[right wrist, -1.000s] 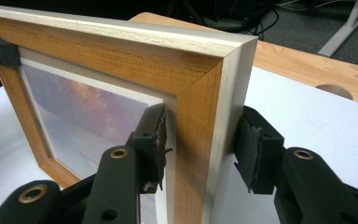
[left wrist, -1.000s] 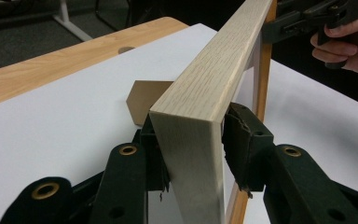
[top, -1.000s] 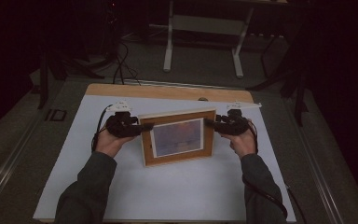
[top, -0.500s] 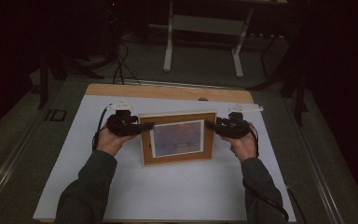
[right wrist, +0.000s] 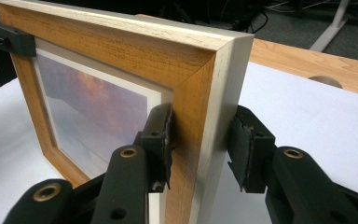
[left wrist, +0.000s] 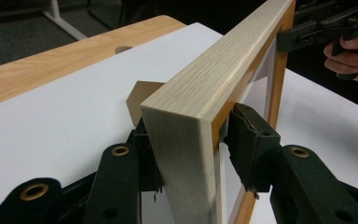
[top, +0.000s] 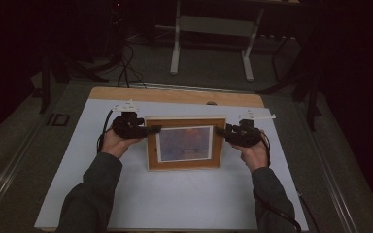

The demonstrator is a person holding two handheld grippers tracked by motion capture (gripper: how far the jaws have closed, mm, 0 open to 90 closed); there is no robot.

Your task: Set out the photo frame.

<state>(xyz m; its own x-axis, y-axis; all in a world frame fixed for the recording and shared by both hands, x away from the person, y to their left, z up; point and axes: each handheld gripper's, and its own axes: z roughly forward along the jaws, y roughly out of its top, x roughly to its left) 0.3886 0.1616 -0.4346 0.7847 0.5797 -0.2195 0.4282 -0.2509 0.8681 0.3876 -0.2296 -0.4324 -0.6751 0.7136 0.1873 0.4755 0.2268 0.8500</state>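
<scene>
Wooden table (top: 175, 95) under a white sheet (top: 184, 199), picture frame (top: 184, 162) standing on it

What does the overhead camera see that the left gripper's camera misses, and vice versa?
From above: the picture face on, the person's sleeves, a metal stand beyond. From the left gripper: the picture frame's pale side between the left gripper's jaws, which have just been opening, and a brown card flap behind. Shared: picture frame, white table, and the right gripper on the far side, its jaws just closing.
</scene>
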